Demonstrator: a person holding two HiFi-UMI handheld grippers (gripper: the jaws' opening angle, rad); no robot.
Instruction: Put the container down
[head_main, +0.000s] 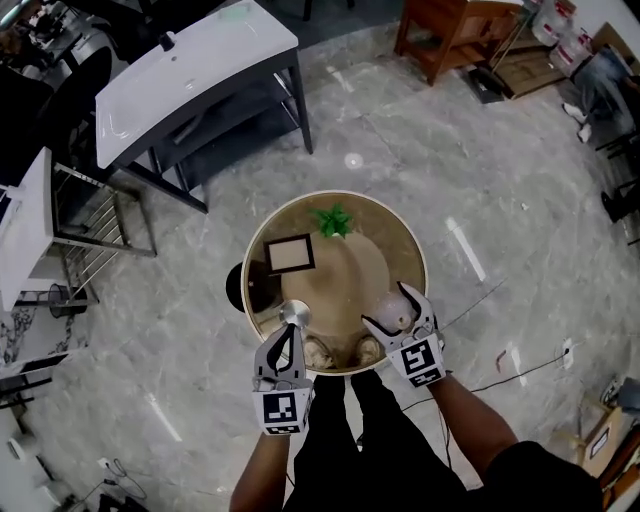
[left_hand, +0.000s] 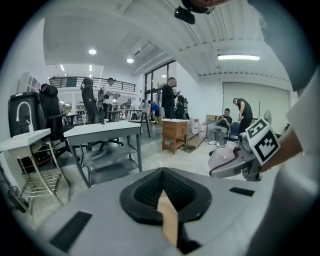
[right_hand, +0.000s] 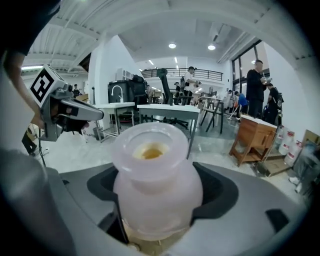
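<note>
The left claw (left_hand: 162, 175) was shut, with nothing held in it. In the middle, the round bench (head_main: 372, 226) was seen. On the right, the container (right_hand: 152, 180) was gripped by the right claw (head_main: 402, 322) over the bench's near edge. It was not let go yet, so the job was judged not done.

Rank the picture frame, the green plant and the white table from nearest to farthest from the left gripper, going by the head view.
From the left gripper:
1. Picture frame, lying on the round table just ahead of the gripper.
2. Green plant, near the far edge of that table.
3. White table, standing on the floor well beyond, to the far left.
</note>
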